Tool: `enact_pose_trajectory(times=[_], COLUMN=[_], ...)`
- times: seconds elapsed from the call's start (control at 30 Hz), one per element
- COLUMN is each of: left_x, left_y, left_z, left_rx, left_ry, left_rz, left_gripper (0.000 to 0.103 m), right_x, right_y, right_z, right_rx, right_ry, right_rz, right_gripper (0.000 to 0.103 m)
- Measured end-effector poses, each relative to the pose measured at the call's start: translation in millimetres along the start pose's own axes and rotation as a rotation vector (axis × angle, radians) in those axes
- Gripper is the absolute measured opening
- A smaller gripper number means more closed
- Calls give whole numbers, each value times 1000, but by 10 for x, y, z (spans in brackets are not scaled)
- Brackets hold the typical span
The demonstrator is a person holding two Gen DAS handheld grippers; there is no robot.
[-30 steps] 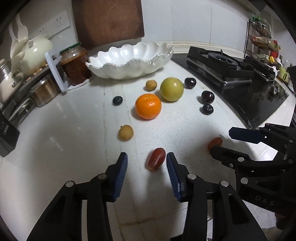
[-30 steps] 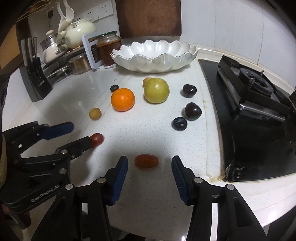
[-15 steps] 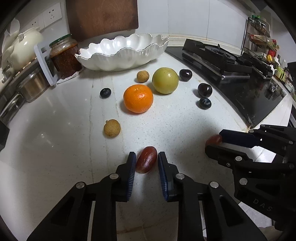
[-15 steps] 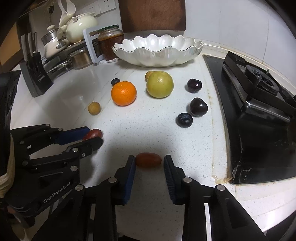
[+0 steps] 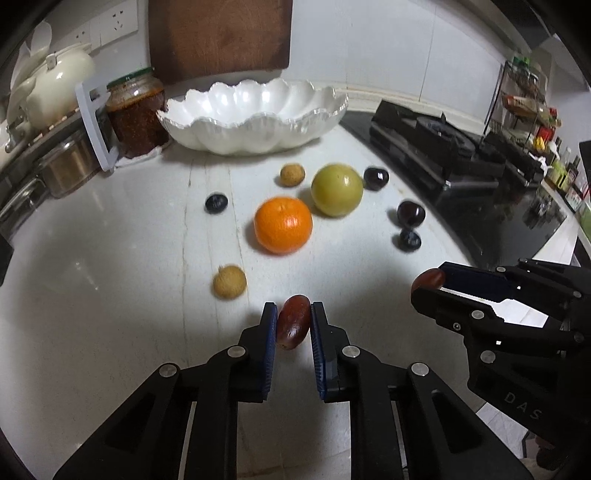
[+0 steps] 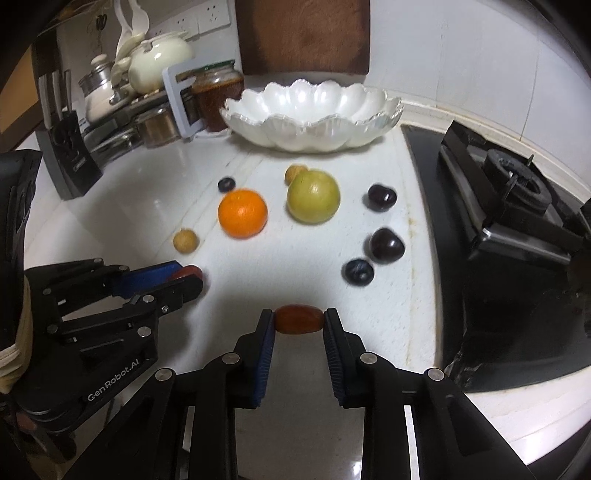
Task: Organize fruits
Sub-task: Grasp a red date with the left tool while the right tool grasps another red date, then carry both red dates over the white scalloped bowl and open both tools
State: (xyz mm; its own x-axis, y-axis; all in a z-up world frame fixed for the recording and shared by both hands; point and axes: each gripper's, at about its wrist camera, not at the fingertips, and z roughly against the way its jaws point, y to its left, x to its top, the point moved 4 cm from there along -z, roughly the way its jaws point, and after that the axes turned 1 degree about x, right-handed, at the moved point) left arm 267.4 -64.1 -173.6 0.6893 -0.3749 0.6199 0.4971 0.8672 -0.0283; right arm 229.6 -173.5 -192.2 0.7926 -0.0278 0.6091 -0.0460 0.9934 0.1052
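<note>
Gripping one red date in each gripper, low over the white counter (image 5: 92, 295).

Pinching the left date (image 5: 293, 326) across its sides in the left gripper (image 5: 293, 325), long axis running along the fingers, away toward the orange (image 5: 283, 225). Squeezing the right date (image 6: 298, 319) end to end in the right gripper (image 6: 299, 325), lying crosswise between the blue pads, jaws narrow, just in front of the white bowl's (image 6: 314, 122) scattered fruit.

Longan (image 6: 295, 172) half hidden behind green fruit (image 6: 313, 196). Red date (image 6: 190, 272) mostly covered by left gripper (image 6: 186, 278). Board (image 6: 303, 35) cut off at top edge. Rack bottles (image 5: 532, 110) too small, possibly condiments. Orange (image 6: 242, 212) blurred.
</note>
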Motion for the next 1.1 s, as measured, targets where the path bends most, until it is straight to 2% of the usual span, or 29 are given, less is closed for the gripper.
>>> enact_pose_trajectory(times=[0.37, 0.47, 0.83, 1.1], left_x=[352, 437, 776, 1056], left_y=[-5, -29, -164, -149], left_z=[162, 223, 410, 466], left_rx=[47, 96, 186, 245], left_ry=[-68, -88, -175, -238], left_rz=[90, 128, 223, 239], left_gripper=[19, 19, 19, 19], right_x=[335, 447, 792, 1047], right_y=[-212, -304, -573, -657], right_z=[151, 204, 359, 377], right_rx=[24, 43, 126, 148], right_ry=[-106, -142, -255, -317], right_rz=[0, 18, 62, 72], right_gripper=[28, 28, 28, 28])
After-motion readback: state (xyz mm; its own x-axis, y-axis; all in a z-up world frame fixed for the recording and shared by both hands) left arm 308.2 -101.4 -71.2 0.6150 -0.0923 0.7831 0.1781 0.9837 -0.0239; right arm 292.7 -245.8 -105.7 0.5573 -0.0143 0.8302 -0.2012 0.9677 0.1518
